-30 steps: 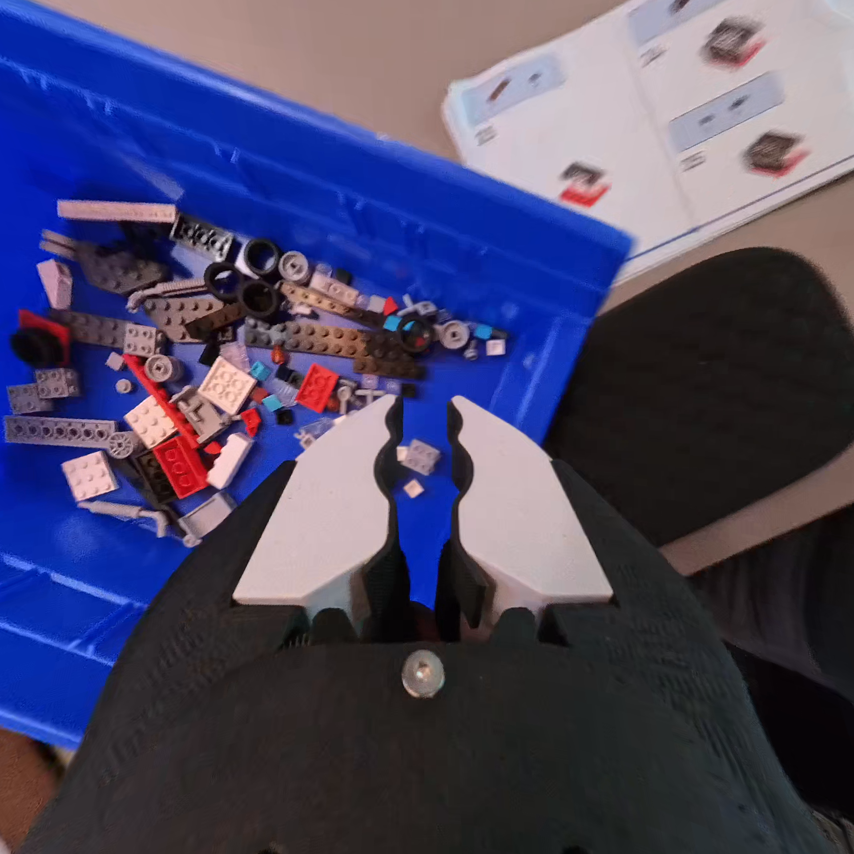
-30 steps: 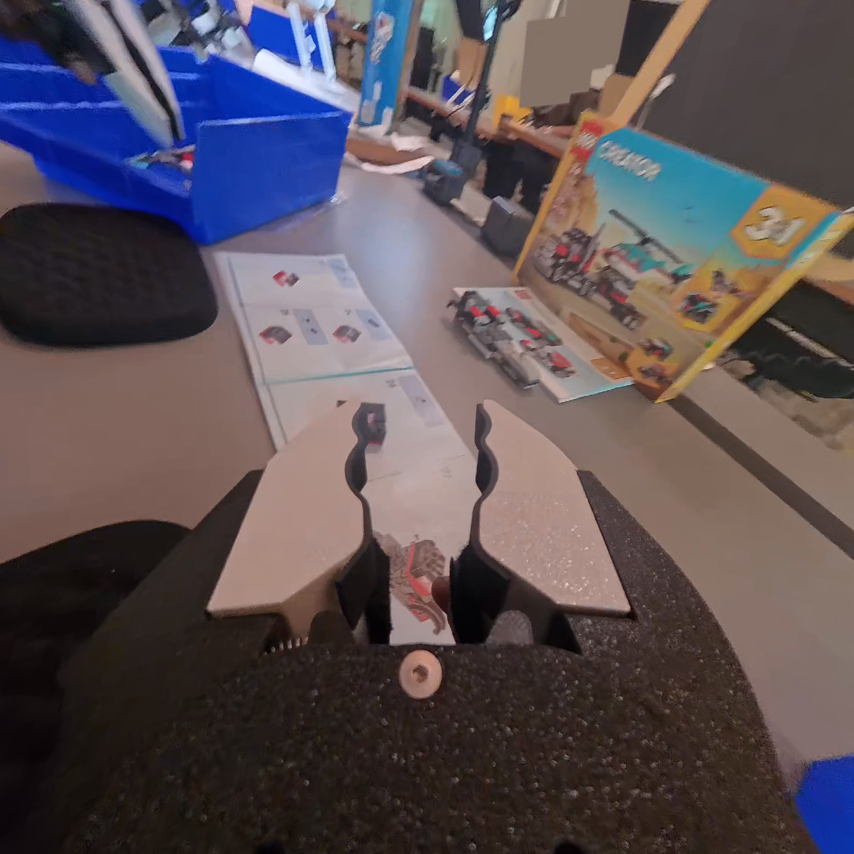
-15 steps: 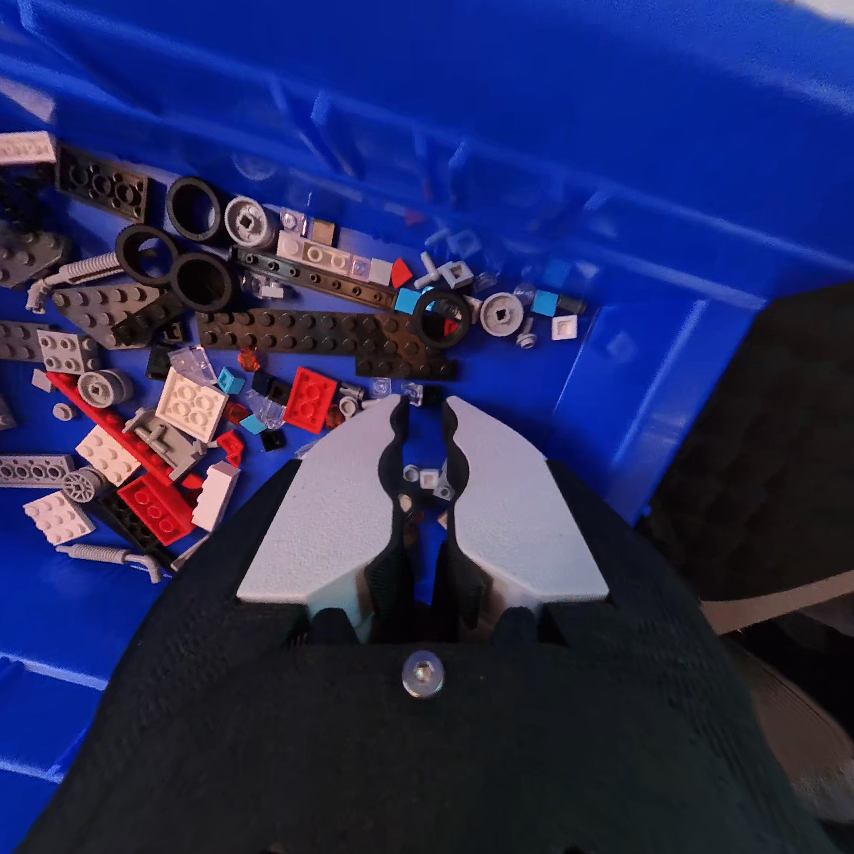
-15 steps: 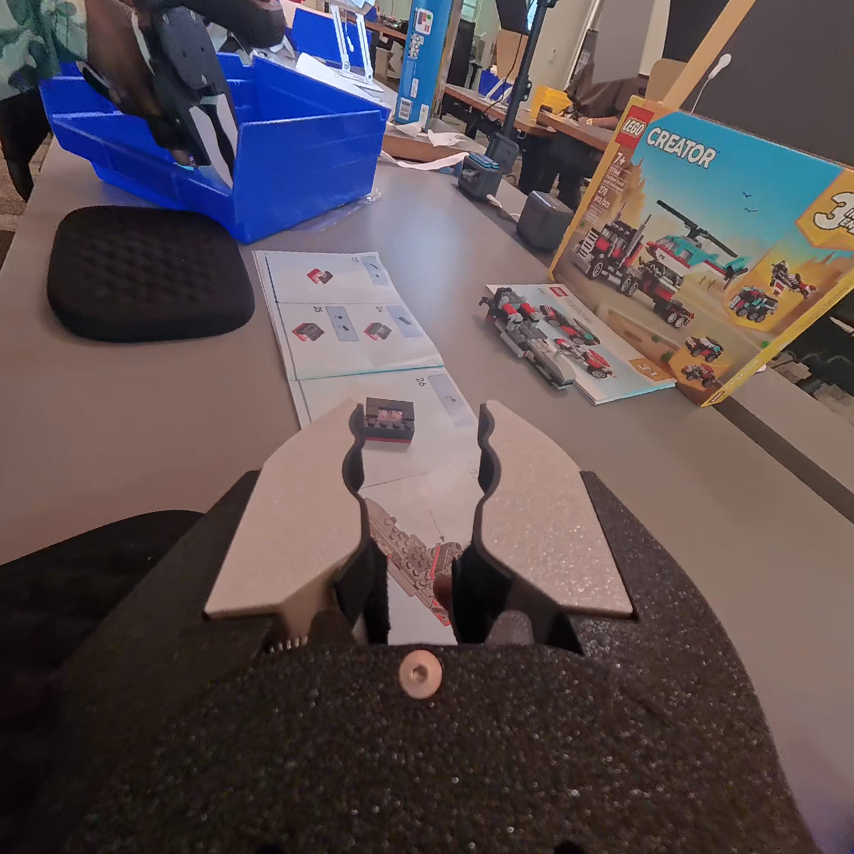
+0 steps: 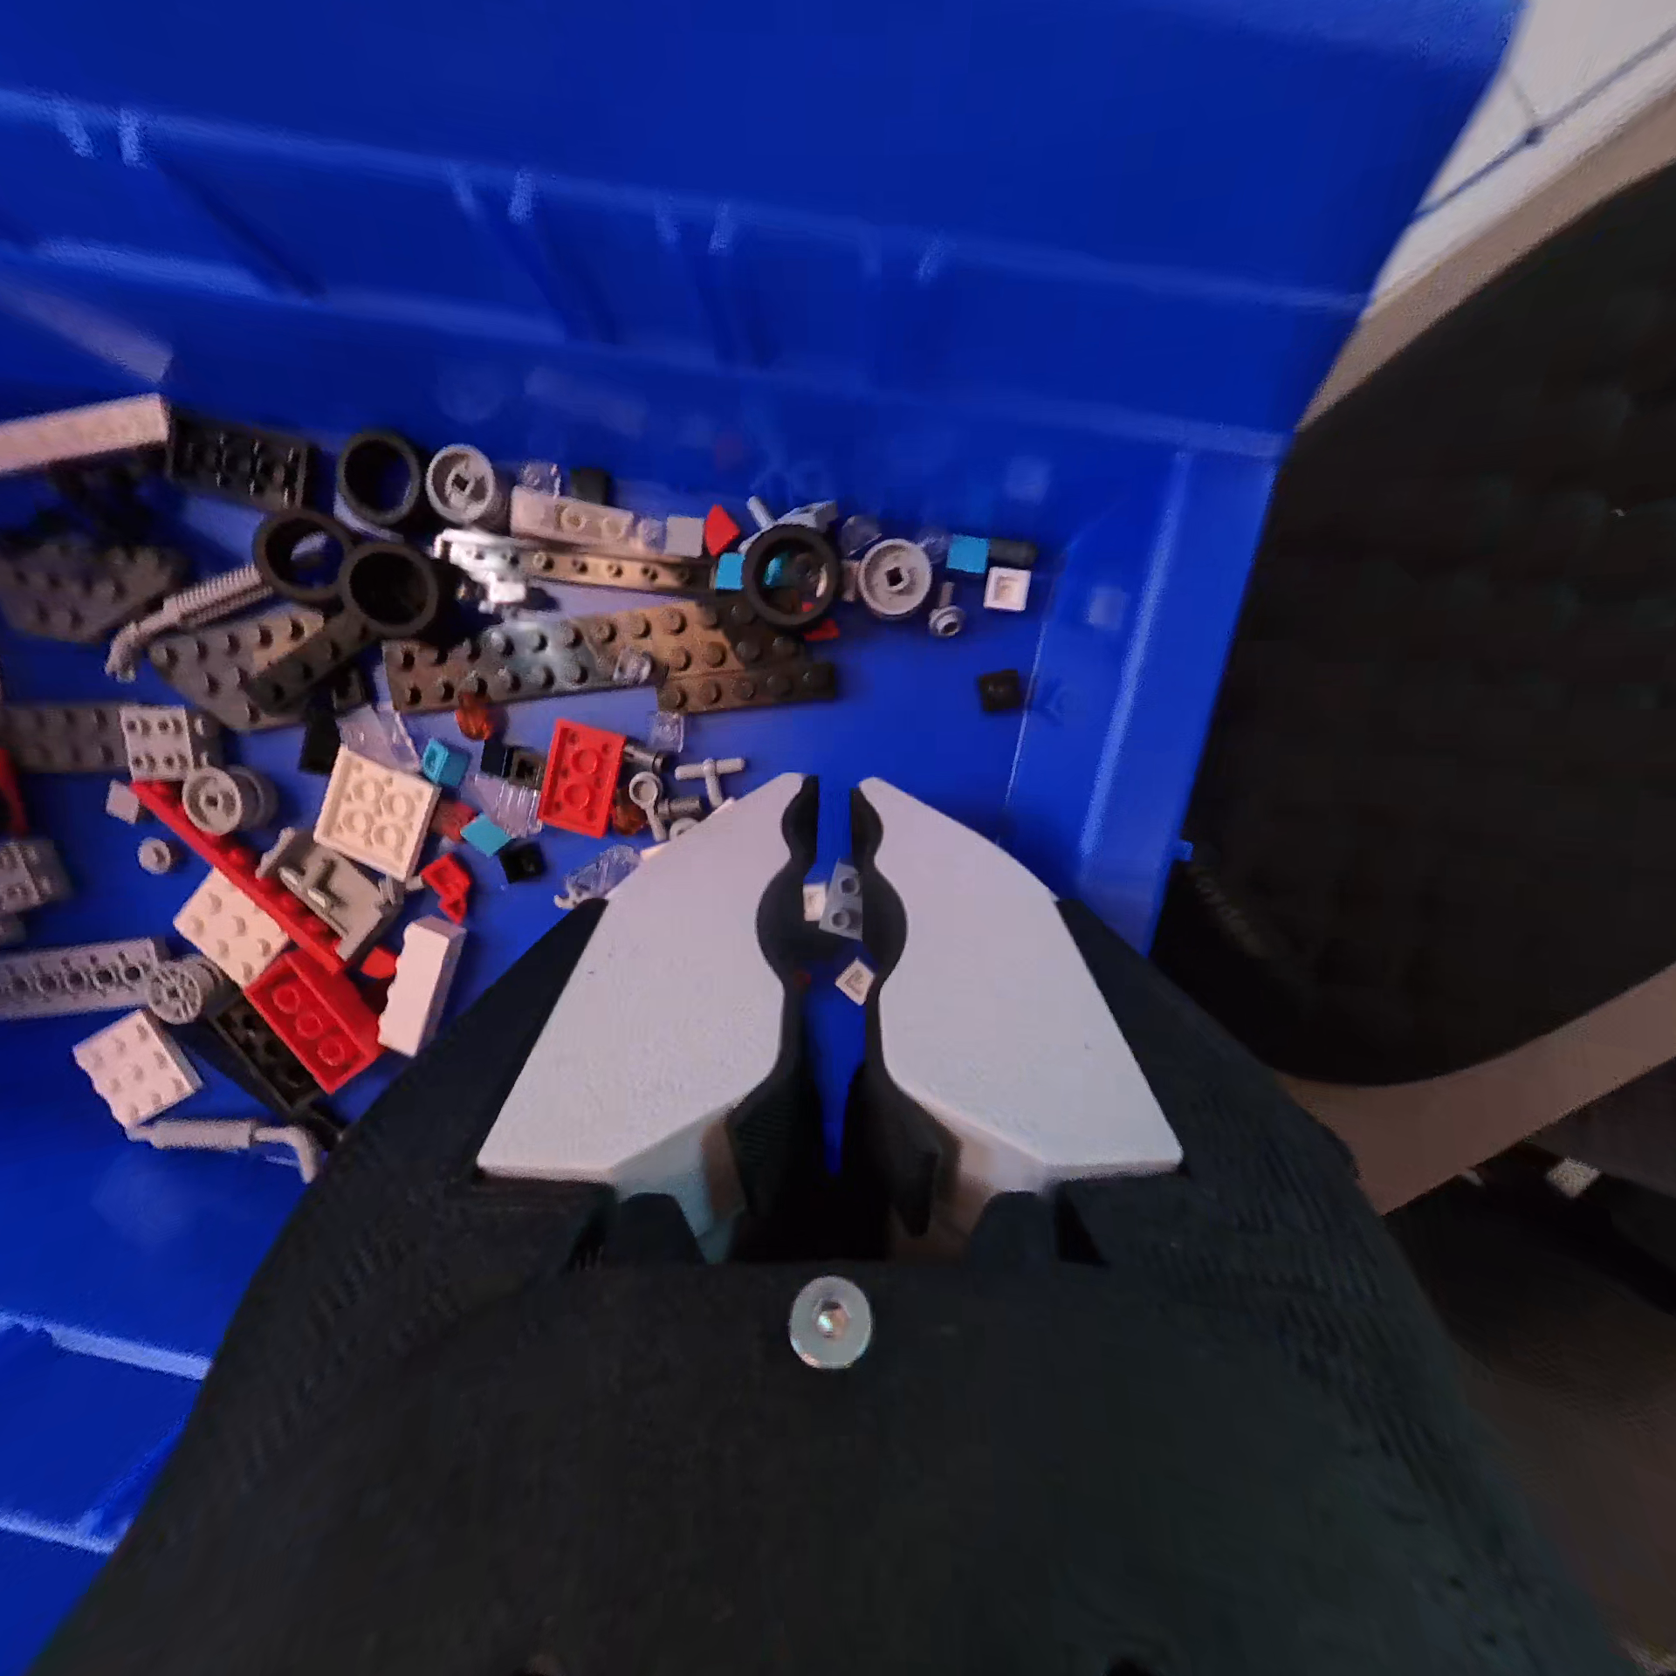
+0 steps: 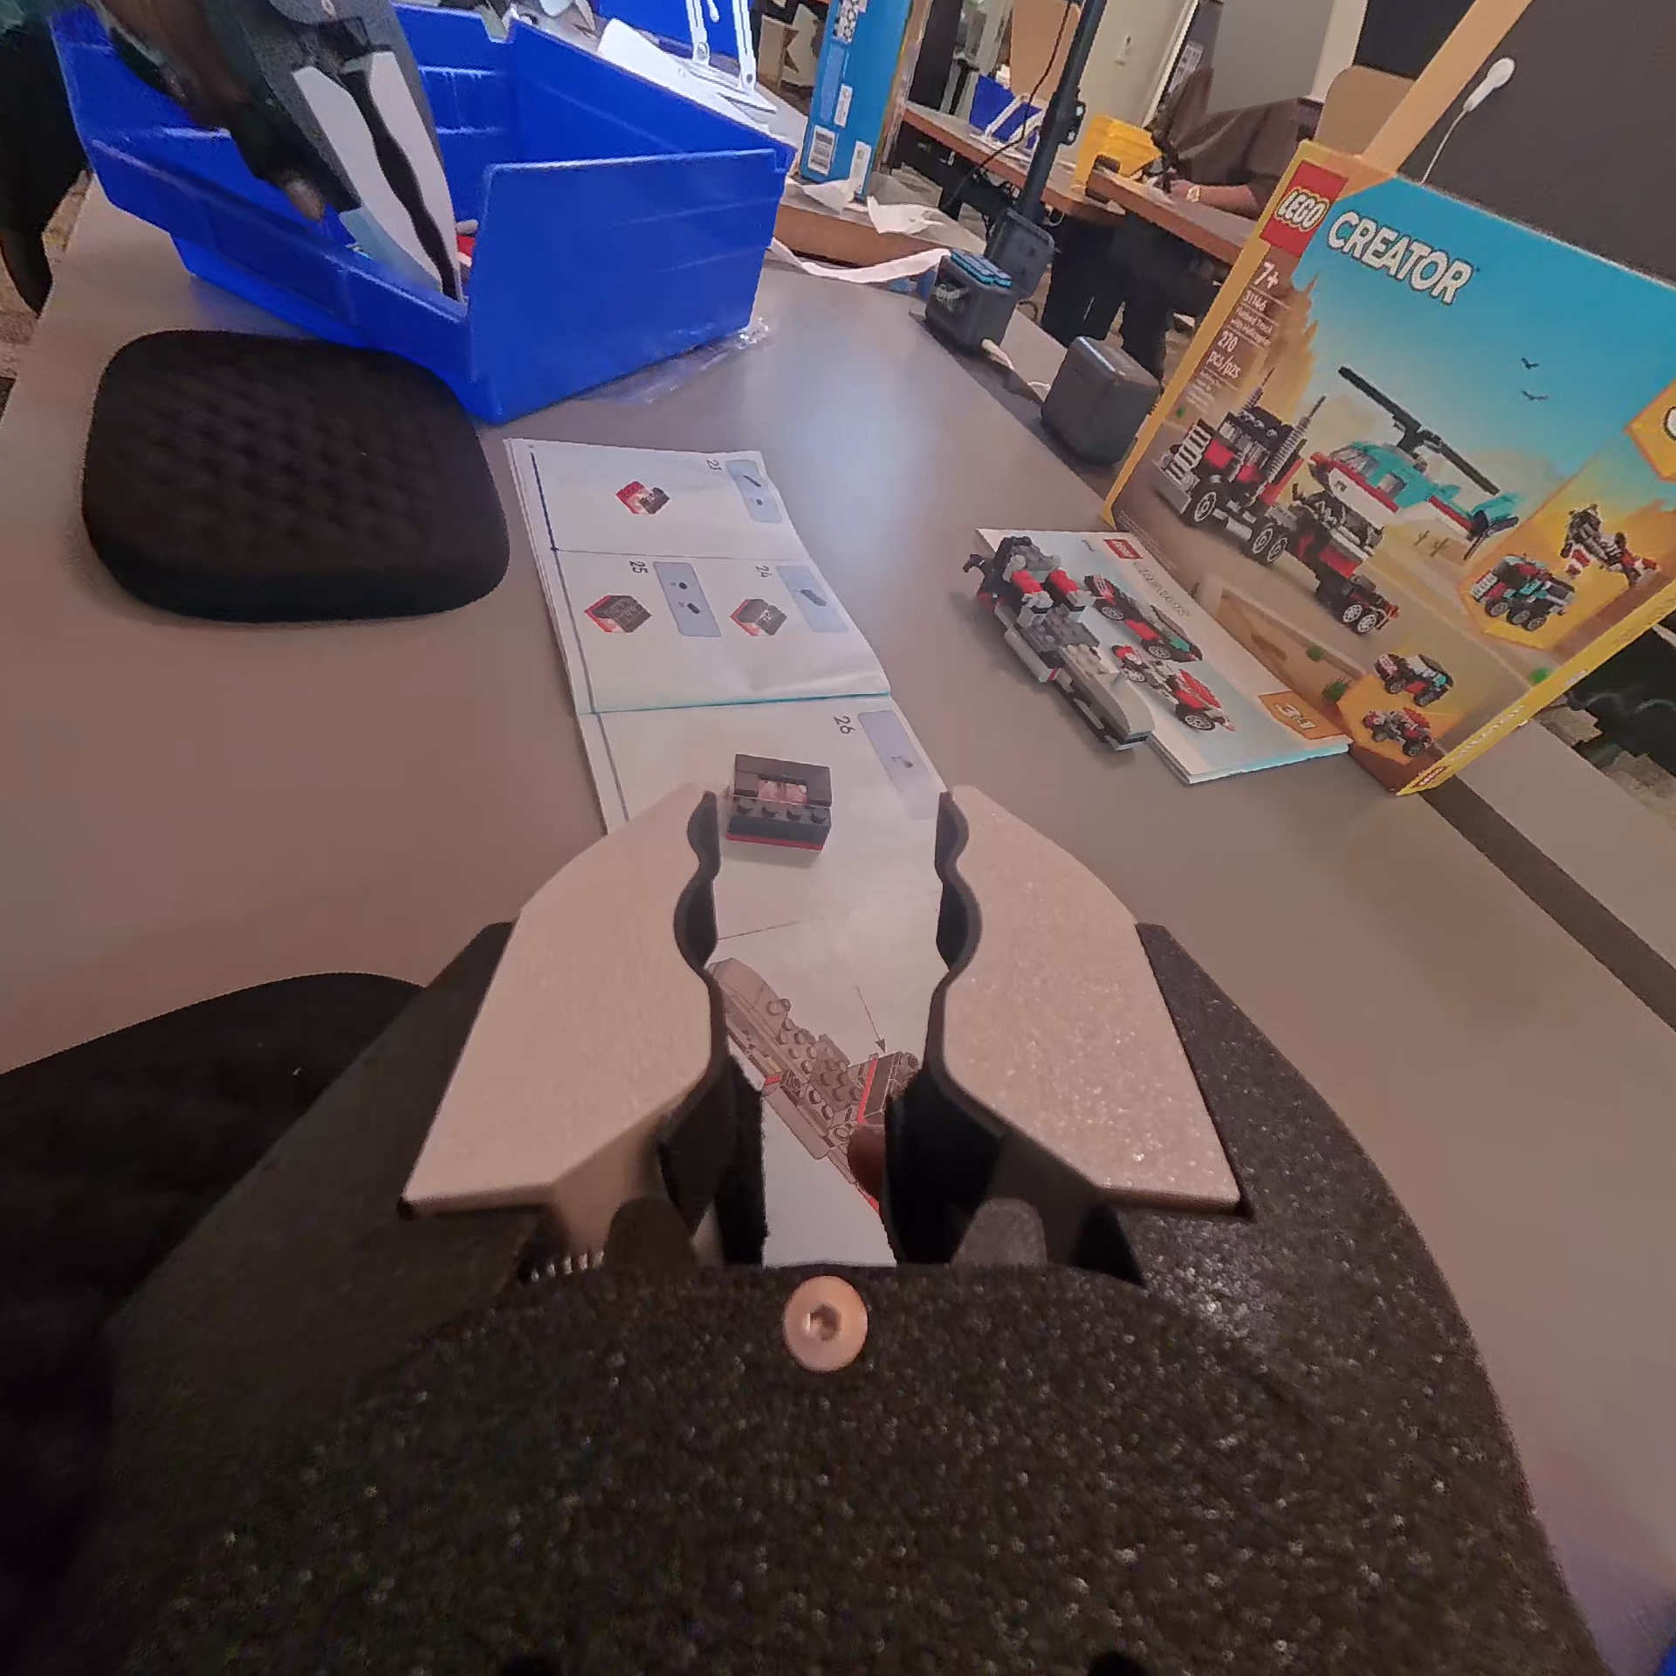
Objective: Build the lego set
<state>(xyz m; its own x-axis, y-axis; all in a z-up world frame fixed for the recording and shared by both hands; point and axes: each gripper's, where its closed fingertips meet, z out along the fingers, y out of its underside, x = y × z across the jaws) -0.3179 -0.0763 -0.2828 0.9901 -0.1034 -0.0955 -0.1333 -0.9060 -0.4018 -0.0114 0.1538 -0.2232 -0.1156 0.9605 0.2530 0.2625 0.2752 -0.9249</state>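
My left gripper [image 5: 834, 803] is down inside the blue bin [image 5: 816, 272], at the right end of a pile of loose lego pieces [image 5: 508, 689]. Its jaws are closed to a narrow slit, with a small light grey piece [image 5: 843, 902] pinched between the pads. A tiny white tile [image 5: 852, 978] lies on the bin floor below it. My right gripper [image 6: 821, 816] is open and empty, low over the open instruction booklet [image 6: 689, 580]. A small black and red build [image 6: 778, 803] stands on the booklet just ahead of its fingertips. The left gripper also shows in the bin in the right wrist view [image 6: 399, 190].
A black cushion pad [image 6: 281, 472] lies between the bin [image 6: 589, 254] and the booklet. A finished lego vehicle [image 6: 1070, 626] sits on a second booklet [image 6: 1224, 725] at the right, in front of the upright set box [image 6: 1415, 472]. Small dark devices [image 6: 1097, 408] stand behind. One gripper's finger ends stand about 40 centimeters off the other's. The tiny white tile [image 5: 852, 978] lies some 5 centimeters from my left tips, 40 centimeters from my right tips.
My left gripper has dropped into the bin and narrowed its jaws around the small grey piece. My right gripper has drawn back a little, so the small build now shows ahead of its tips.
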